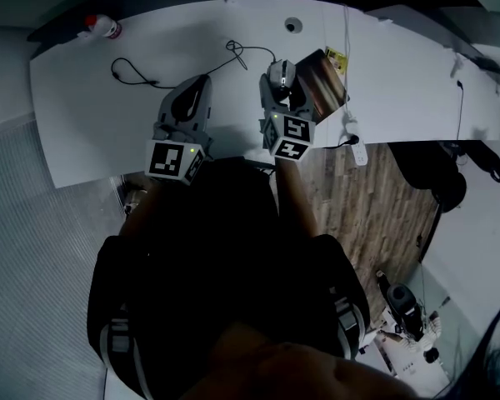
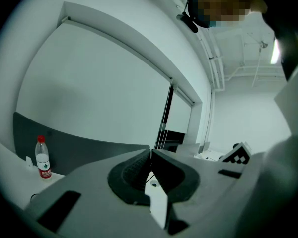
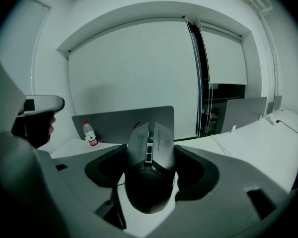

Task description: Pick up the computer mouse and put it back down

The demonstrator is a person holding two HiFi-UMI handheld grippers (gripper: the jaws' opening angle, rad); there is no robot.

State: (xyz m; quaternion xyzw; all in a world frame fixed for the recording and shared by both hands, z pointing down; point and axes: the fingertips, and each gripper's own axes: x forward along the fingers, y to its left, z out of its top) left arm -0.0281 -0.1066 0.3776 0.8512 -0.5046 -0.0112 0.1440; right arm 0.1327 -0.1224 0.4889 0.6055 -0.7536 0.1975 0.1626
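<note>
Two grippers hover over one white desk point(image 1: 92, 132). The right gripper point(image 1: 281, 83) clamps the single computer mouse point(image 3: 148, 175) between its jaws above the desk's middle. The left gripper point(image 2: 150, 156) is pressed closed and holds nothing. One water bottle point(image 1: 102, 27) stands at the far-left corner.

Water bottle point(image 1: 101, 27), loose cable point(image 1: 132, 76), white desk point(image 1: 83, 119)

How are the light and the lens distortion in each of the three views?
Head view: dim overall, the white desk is brightest and its edges bow; the person's clothing is almost black. Left gripper view: strong fisheye, black corners, a ceiling light glares at upper right. Right gripper view: same fisheye; the computer mouse is dark but sharp.
</note>
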